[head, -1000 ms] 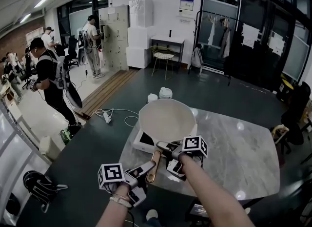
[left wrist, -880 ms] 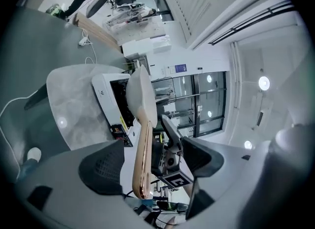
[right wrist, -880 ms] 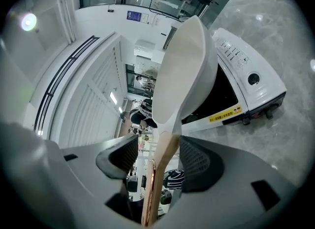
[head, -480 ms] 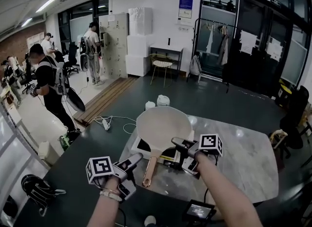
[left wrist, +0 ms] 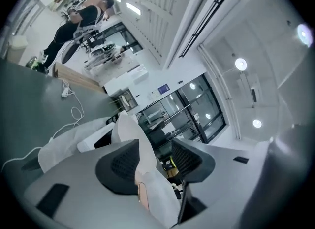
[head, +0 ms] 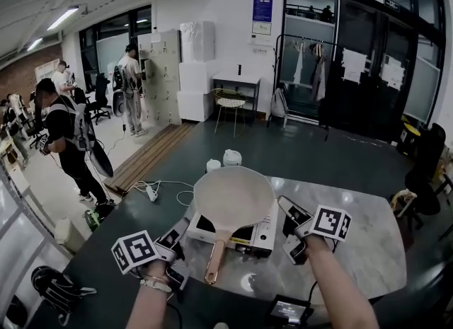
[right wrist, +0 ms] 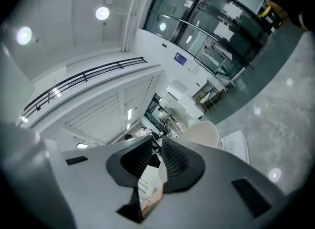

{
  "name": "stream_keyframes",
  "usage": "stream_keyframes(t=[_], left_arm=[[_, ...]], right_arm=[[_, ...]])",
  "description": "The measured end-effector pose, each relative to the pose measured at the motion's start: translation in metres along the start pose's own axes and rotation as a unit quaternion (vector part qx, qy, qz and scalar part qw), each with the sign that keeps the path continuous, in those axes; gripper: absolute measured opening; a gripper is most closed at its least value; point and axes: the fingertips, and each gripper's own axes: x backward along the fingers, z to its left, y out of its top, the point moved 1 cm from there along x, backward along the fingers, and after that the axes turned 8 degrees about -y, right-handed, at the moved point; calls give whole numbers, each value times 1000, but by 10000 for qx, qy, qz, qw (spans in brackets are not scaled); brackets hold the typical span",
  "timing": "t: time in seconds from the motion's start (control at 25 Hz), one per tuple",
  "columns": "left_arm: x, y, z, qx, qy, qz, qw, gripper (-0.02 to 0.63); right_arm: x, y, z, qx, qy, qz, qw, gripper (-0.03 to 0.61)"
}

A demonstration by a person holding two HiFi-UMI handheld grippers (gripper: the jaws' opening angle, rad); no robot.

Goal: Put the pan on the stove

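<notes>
Jaws have just been closing, gripping nothing: left gripper standing half apart, right gripper nearly together. Pan is sitting on stove, centre frame.

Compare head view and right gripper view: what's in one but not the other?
Head view only: the pan sitting flat on the stove, with two white containers behind it. Right gripper view only: the right gripper jaws up close; they have just been closing and now stand a narrow gap apart, with nothing between. Both: part of the pan, marble table.
</notes>
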Motion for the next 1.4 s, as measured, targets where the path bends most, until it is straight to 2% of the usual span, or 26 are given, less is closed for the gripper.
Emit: stream_keyframes(t=[0.04, 0.12, 0.24, 0.32, 0.44, 0.56, 0.8, 0.92, 1.04, 1.2, 1.4], left_arm=[[-1, 3, -1, -185, 5, -43, 9998, 199], [-2, 6, -3, -590, 74, -107, 9982, 119], [-3, 12, -8, -1308, 199, -194, 9910, 31], [-5, 14, -11, -1775, 254, -177, 9836, 11], [-9, 13, -17, -2340, 274, -55, 9718, 11], [-13, 14, -27, -2819, 234, -59, 9592, 11], [-12, 28, -44, -3763, 248, -179, 9260, 11], [-13, 31, -51, -4048, 241, -235, 9138, 11], [-11, 37, -56, -4092, 221, -415, 9112, 11], [-10, 41, -59, -4224, 209, -524, 9047, 11], [-9, 40, -60, -4381, 213, -513, 8972, 11]], right_arm=[[6, 6, 1, 283, -46, -249, 9993, 66], [20, 18, 6, 1028, -177, -740, 9918, 52], [39, 25, 15, 2119, -412, -1214, 9689, 48], [48, 28, 20, 2304, -451, -1419, 9616, 44], [57, 34, 23, 2276, -498, -1633, 9587, 43], [57, 33, 25, 2656, -609, -1597, 9488, 38], [54, 24, 37, 3225, -673, -1581, 9309, 38], [55, 25, 43, 3503, -645, -1673, 9193, 38], [57, 26, 47, 3687, -632, -1718, 9114, 40], [60, 24, 45, 3555, -699, -1609, 9181, 26], [62, 17, 42, 4087, -943, -1415, 8967, 25]])
